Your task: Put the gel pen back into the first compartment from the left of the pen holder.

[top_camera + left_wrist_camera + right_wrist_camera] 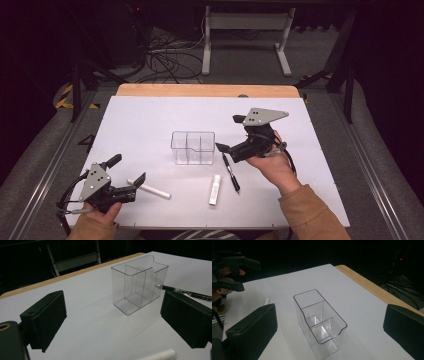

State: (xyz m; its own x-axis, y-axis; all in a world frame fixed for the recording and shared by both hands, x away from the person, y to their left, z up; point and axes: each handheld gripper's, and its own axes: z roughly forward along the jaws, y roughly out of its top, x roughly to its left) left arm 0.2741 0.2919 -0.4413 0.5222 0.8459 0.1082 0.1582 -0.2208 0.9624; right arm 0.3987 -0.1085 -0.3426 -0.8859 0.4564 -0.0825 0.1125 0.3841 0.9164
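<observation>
A clear plastic organizer box (193, 147) with inner dividers stands upright and empty mid-table. To its right lies a black pen (231, 172), and nearer the front a short white tube (215, 189) and a white stick (149, 189). My left gripper (127, 170) is open at the front left, just above the white stick's near end. In the left gripper view the box (138, 287) stands ahead between the wide-apart jaws, with the pen (186, 293) behind it. My right gripper (230, 133) is open beside the box's right end, and the box (319, 322) sits between its jaws.
The white table top (150, 120) has a wooden strip (200, 90) along its far edge. Beyond it, cables (165, 60) and a white desk frame (245, 30) are on the floor. In the right gripper view the left gripper (229, 270) shows at the far left.
</observation>
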